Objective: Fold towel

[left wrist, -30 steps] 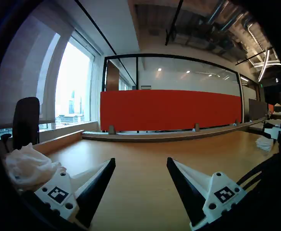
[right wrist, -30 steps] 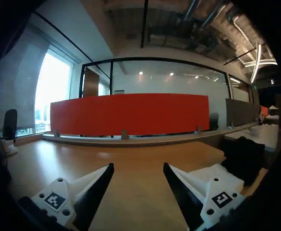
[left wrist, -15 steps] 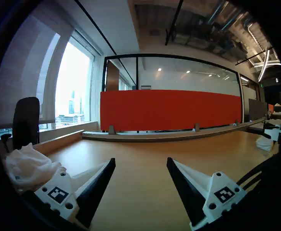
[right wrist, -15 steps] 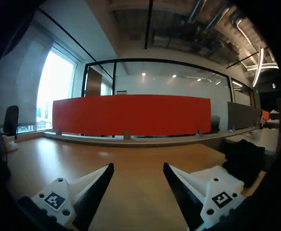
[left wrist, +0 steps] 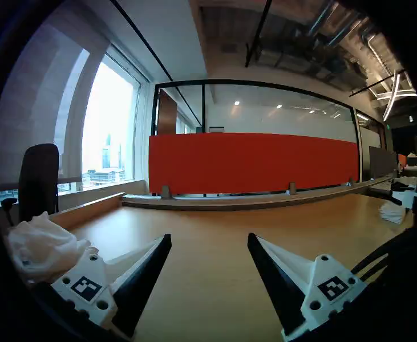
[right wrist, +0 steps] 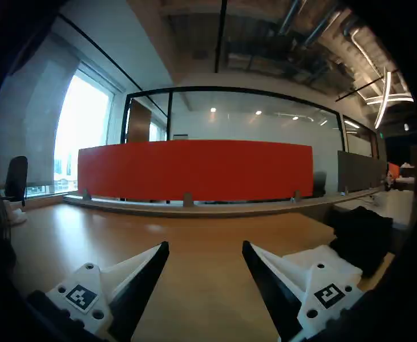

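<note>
A crumpled white towel (left wrist: 40,248) lies on the wooden table (left wrist: 219,228) at the left, just behind my left gripper's left finger. My left gripper (left wrist: 208,236) is open and holds nothing, low over the bare wood. My right gripper (right wrist: 205,245) is also open and empty over the table. In the right gripper view a flat white folded cloth (right wrist: 322,256) lies right behind its right finger, and the crumpled towel (right wrist: 14,215) shows small at the far left.
A red divider panel (left wrist: 254,162) on a raised ledge closes the table's far side. A black office chair (left wrist: 38,179) stands by the window at left. A black bundle (right wrist: 361,233) sits at the table's right end. Small white items (left wrist: 392,212) lie far right.
The right gripper view has shifted slightly, with the scene sitting a little lower than one second ago. The left gripper has stayed still. Both stay open.
</note>
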`<state>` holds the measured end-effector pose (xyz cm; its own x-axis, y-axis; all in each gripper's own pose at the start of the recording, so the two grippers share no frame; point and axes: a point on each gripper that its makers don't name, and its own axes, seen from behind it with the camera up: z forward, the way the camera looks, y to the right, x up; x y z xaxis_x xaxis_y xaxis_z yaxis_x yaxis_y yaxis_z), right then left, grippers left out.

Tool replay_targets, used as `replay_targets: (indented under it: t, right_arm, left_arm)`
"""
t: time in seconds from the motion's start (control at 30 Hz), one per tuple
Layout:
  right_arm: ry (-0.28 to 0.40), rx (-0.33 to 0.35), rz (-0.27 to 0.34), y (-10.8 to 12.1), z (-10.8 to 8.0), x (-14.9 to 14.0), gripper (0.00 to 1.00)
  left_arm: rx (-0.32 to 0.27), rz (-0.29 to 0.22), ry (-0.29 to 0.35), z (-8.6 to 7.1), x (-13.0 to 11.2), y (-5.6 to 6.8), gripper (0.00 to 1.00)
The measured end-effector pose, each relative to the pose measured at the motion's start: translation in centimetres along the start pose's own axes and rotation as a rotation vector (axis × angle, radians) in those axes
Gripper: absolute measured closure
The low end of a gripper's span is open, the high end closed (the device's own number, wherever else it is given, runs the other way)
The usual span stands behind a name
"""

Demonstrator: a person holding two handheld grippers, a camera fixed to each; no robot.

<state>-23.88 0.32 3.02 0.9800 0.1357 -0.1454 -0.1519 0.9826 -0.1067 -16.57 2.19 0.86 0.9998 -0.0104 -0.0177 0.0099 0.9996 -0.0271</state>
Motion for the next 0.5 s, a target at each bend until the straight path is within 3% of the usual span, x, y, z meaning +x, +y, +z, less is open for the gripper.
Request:
replay_targets:
  t: [0.5]
  right_arm:
    - [0.0, 0.0, 0.0, 0.02, -0.1, 0.01, 0.0]
  left_arm:
    - [0.0, 0.0, -0.001, -0.1, 0.09, 0.0, 0.01]
